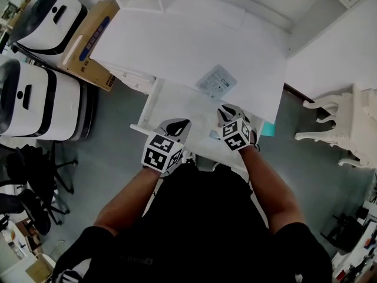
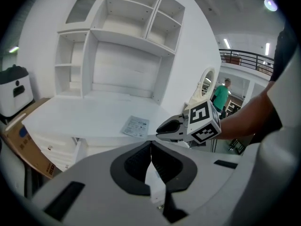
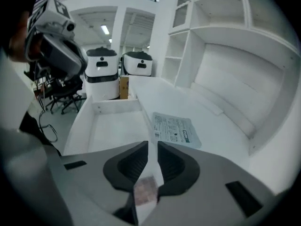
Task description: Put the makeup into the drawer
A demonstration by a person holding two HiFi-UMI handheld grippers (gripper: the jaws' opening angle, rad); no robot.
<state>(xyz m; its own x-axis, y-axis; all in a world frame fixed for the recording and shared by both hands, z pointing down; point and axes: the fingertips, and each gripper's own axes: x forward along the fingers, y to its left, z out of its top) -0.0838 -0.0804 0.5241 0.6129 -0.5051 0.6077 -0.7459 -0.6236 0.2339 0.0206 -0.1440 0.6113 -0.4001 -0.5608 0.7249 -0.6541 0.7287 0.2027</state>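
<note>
Nearest the person, the left gripper (image 2: 151, 147) has its pads pressed together with nothing between them. The right gripper (image 3: 151, 149) shows only a narrow slit between its pads, also with nothing in it. Both hang over the open drawer (image 3: 110, 106), which is pulled out below the desk's front edge. Just beyond it, on the desk (image 1: 147, 46) near that edge, lies the makeup packet (image 3: 176, 130), a flat printed sachet that is not yet touched. It looks light, thin and bendy, probably with a slick film skin. Lying flush on the top, it gives the pads little to bite, so the likely way is to slide it towards the edge and pinch the overhanging rim, gently enough not to crease it. The right gripper view alone shows the inside of the drawer, where nothing can be seen, and the print on the packet. The left gripper view alone shows the right gripper from the side, level with the desk front, and the shelves (image 2: 136, 18) standing at the back. Only the head view shows both grippers side by side, and a cardboard box (image 1: 88, 43) on the floor to the left.
</note>
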